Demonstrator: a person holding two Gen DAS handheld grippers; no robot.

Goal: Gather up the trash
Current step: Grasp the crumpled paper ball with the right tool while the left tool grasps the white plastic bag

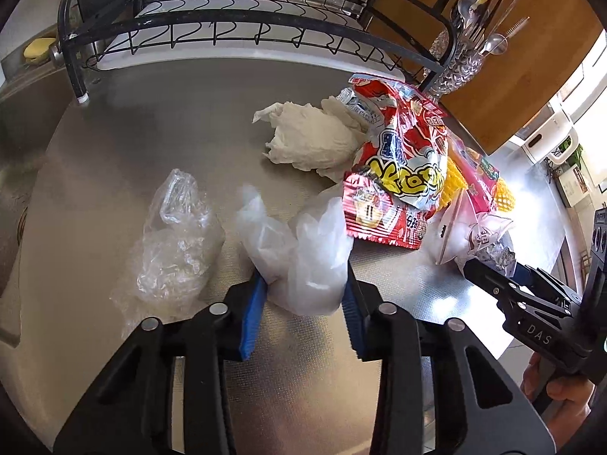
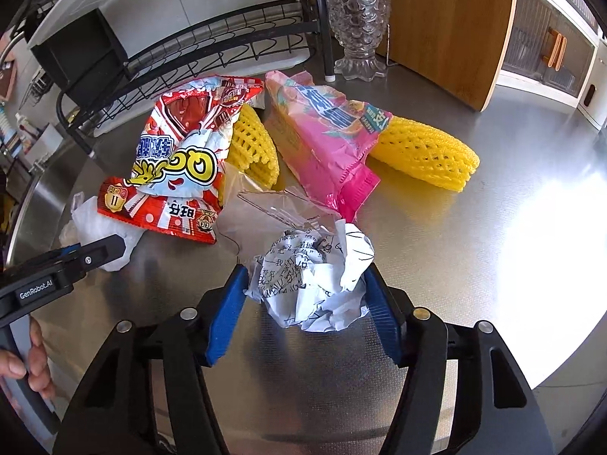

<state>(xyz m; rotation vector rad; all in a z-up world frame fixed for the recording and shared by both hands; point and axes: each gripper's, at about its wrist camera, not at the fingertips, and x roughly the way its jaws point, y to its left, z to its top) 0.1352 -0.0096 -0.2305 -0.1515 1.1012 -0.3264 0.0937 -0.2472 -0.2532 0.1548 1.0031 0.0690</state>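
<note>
Trash lies on a steel counter (image 1: 114, 159). My left gripper (image 1: 303, 295) has its blue pads on both sides of a crumpled white plastic bag (image 1: 303, 258) and is shut on it. My right gripper (image 2: 307, 295) is shut on a crumpled ball of written paper (image 2: 315, 284). A red snack wrapper (image 1: 398, 167) (image 2: 178, 159), a pink wrapper (image 2: 330, 140), yellow foam nets (image 2: 428, 151), a clear plastic bag (image 1: 174, 242) and a white tissue (image 1: 311, 136) lie around. The right gripper also shows in the left wrist view (image 1: 489, 269).
A black dish rack (image 1: 227, 34) stands at the back. A glass vase (image 2: 360, 19) with cutlery and a wooden board (image 2: 447, 19) stand at the back right. A sink (image 1: 15, 174) lies to the left. The counter edge is at the right.
</note>
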